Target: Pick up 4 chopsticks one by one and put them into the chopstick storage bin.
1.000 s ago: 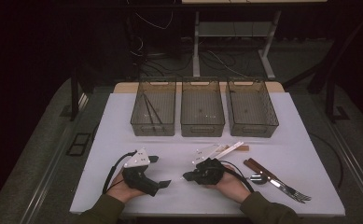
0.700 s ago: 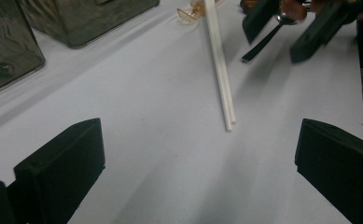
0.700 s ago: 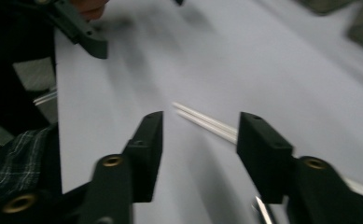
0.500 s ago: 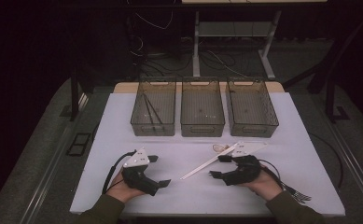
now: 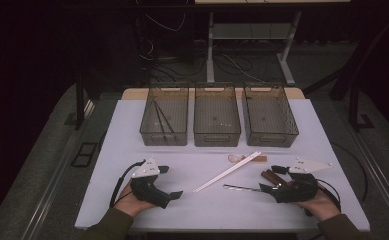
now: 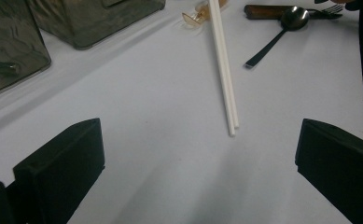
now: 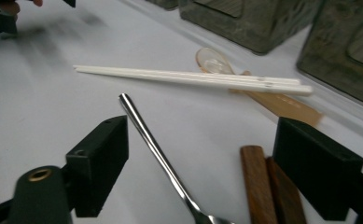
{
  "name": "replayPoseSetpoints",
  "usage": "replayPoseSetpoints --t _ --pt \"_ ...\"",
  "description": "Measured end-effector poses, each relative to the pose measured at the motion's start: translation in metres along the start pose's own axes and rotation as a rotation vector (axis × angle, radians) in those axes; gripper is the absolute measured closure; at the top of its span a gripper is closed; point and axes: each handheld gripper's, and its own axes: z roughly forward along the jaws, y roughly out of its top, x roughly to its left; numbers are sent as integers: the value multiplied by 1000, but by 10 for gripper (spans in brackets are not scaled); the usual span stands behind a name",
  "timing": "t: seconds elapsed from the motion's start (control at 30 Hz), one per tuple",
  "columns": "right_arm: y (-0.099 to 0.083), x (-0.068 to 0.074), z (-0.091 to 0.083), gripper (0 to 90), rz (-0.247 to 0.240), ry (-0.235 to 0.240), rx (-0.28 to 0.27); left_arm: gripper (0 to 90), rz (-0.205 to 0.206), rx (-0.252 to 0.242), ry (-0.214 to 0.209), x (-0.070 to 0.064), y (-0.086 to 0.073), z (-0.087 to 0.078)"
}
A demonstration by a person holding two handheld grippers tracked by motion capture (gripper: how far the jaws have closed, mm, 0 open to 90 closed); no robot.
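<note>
Meanwhile, the right gripper (image 7: 202,158) is hovering wide open around the metal spoon's handle (image 7: 156,149) near the desk's (image 5: 132,125) front edge; the left gripper (image 6: 193,172) is gaping too.

A white table (image 5: 132,130) stands in a dim room; behind it, desk legs (image 5: 210,45), cables (image 5: 157,25), perhaps grey carpet (image 5: 47,150).

Dim overall, white table (image 5: 217,200) moderately lit against dark surroundings; slight blur in gripper views.

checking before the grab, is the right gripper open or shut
Open: in the right gripper view the right gripper's fingers stand wide apart, the metal spoon handle lying untouched between them.
</note>
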Motion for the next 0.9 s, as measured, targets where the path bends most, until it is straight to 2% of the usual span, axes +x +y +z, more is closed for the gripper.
replayPoseSetpoints --t 0.13,0.27,0.5,0.63,0.7,0.77,0.9 --pt "-7 -7 -6 117 35 -22 -27 0 -11 -12 2 1 3 1" --pt "-6 -11 -8 117 50 -40 -36 3 -17 -12 14 2 9 3" --pt "-6 -10 -6 117 40 -41 -44 45 -18 -27 30 3 18 6" --pt "-6 -8 -5 117 32 -42 -42 144 -5 -36 26 3 26 13" --pt "-6 -7 -5 117 33 -40 -43 165 7 -33 20 1 30 17" --pt "-7 -7 -5 118 39 -42 -43 213 4 -38 15 -1 34 22" --pt "-6 -7 -4 119 58 -65 -65 245 -2 -44 1 -1 40 32"
